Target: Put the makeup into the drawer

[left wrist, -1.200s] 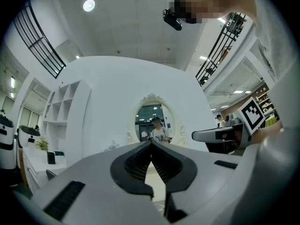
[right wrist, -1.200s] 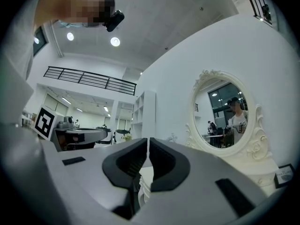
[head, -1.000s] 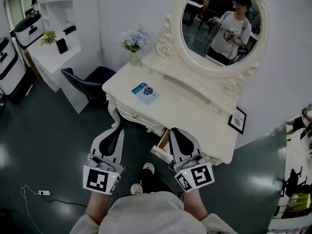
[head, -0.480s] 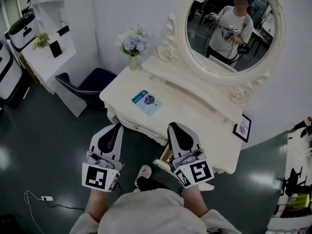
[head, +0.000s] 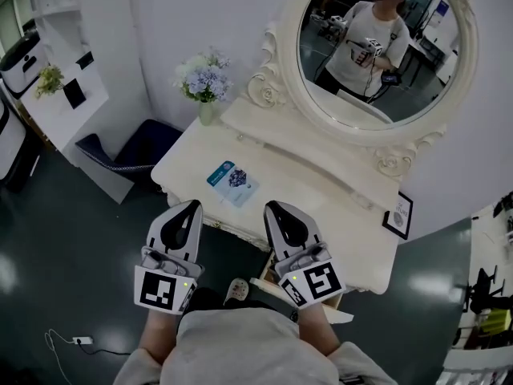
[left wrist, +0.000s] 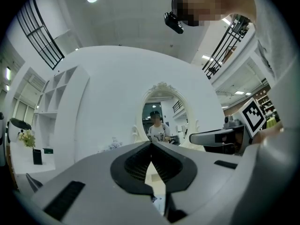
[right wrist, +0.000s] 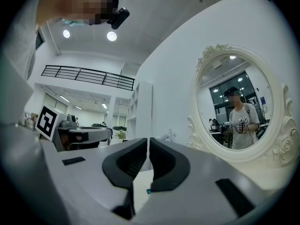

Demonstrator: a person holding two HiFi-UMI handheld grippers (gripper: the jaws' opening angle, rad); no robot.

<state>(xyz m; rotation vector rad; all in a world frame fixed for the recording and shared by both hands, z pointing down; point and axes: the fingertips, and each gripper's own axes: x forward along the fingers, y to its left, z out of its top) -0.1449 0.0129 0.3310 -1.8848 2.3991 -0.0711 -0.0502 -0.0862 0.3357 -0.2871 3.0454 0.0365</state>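
Note:
The makeup, a flat blue-and-white packet [head: 232, 181], lies on the cream dressing table [head: 321, 191], towards its left. A drawer [head: 262, 284] stands pulled out under the table's front edge and is mostly hidden beneath my right gripper. My left gripper [head: 191, 207] is held just in front of the table edge, below the packet, shut and empty. My right gripper [head: 272, 209] reaches over the front edge to the right of the packet, also shut with nothing in it. In the gripper views the jaw tips meet for the left gripper [left wrist: 151, 144] and the right gripper [right wrist: 148, 139].
An oval mirror [head: 377, 46] stands at the table's back and reflects the person. A vase of flowers [head: 204, 83] sits at the back left corner, and a small picture frame [head: 398, 213] at the right end. A dark blue chair [head: 132, 147] stands left of the table.
The person has stepped closer to the table. Both grippers have moved forward to its front edge, and the right one now covers most of the open drawer.

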